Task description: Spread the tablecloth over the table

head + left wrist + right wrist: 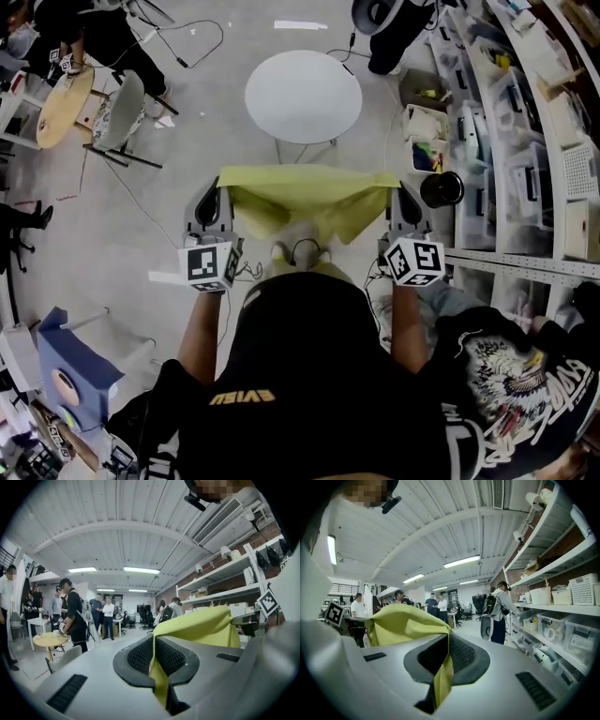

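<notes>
**Left claw (221, 190) and right claw (401, 192) each pinch a corner of the yellow-green fabric tablecloth (309, 195)**

Both claws are clamped shut on the cloth. In the left gripper view the black ribbed pads (140, 657) press together on a fold of fabric. A short strip hangs out toward the near side, and the rest billows away to the right. The right gripper view shows the same grip mirrored, with the tablecloth swelling off to the left.

From the head view, the claws are held level and well apart, one at the left corner and one at the right. The top edge of the tablecloth is stretched between them. The rest of the sheet sags below that edge, in the air in front of the person's legs.

The round white table (303, 97) stands farther out, centred between the claws. The cloth does not touch it, and bare floor shows between them.
</notes>
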### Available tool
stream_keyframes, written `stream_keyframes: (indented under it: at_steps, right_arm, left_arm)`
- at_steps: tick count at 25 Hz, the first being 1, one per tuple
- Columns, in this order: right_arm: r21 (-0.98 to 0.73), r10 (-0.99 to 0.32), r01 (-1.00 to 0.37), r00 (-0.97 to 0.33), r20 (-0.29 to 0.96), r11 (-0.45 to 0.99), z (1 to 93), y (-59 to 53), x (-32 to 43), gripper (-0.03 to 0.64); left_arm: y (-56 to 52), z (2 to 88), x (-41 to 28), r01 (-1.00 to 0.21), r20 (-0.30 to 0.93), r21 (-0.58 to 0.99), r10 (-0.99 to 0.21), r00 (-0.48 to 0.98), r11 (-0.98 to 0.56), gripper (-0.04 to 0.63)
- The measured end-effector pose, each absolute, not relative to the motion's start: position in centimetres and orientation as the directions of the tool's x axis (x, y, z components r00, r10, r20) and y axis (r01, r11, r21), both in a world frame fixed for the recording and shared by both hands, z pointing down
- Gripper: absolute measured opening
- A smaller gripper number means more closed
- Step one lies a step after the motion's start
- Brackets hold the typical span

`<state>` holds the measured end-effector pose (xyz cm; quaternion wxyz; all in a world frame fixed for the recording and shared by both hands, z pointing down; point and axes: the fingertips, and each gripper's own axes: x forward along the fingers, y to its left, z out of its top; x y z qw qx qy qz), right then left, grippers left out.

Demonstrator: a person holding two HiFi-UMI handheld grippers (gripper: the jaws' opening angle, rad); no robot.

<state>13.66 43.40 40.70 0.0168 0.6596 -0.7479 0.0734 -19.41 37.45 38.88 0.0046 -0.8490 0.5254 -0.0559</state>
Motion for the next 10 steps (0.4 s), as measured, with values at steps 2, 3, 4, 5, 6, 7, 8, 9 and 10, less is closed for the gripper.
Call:
stream_keyframes:
  at_steps: [2, 3, 4, 5, 6, 7, 8, 9, 10]
  right_arm:
    - [-0.074, -0.985, -0.99, -0.125, 0.12, 0.117, 40.4, 43.6, 13.5, 0.008]
    - [-0.067, -0.985, -0.991, -0.125, 0.119, 0.118, 40.2, 43.7, 13.6, 0.008]
    - [-0.062, -0.985, -0.991, -0.124, 0.117, 0.118, 40.0, 43.7, 13.8, 0.008]
    - [-0.06, -0.986, -0.991, -0.123, 0.115, 0.117, 39.9, 43.8, 14.1, 0.008]
    - [-0.058, -0.986, -0.992, -0.121, 0.113, 0.115, 39.8, 44.0, 14.4, 0.008]
    - [-0.056, -0.987, -0.992, -0.119, 0.11, 0.113, 39.8, 44.2, 14.9, 0.008]
    - [-0.053, -0.987, -0.992, -0.116, 0.108, 0.111, 39.7, 44.5, 15.4, 0.008]
    - [-0.049, -0.988, -0.993, -0.113, 0.105, 0.108, 39.6, 44.7, 16.0, 0.008]
    - [-0.044, -0.989, -0.993, -0.11, 0.101, 0.106, 39.4, 44.9, 16.6, 0.008]
  left_arm:
    - [37.6, 38.8, -19.6, -0.889, 0.088, -0.069, -0.891, 0.446, -0.452, 0.02]
    - [37.7, 38.7, -19.6, -0.888, 0.086, -0.073, -0.89, 0.448, -0.454, 0.02]
    - [37.8, 38.6, -19.4, -0.887, 0.084, -0.077, -0.889, 0.45, -0.456, 0.02]
    - [37.8, 38.5, -19.2, -0.885, 0.085, -0.082, -0.888, 0.451, -0.458, 0.02]
    - [38.0, 38.3, -18.9, -0.883, 0.088, -0.087, -0.887, 0.453, -0.46, 0.021]
    - [38.1, 38.2, -18.5, -0.881, 0.091, -0.093, -0.885, 0.456, -0.463, 0.02]
    - [38.3, 38.1, -18.1, -0.879, 0.093, -0.1, -0.884, 0.458, -0.466, 0.02]
    - [38.4, 38.0, -17.6, -0.877, 0.094, -0.107, -0.883, 0.46, -0.468, 0.02]
    - [38.5, 37.8, -17.2, -0.875, 0.094, -0.115, -0.882, 0.462, -0.47, 0.02]
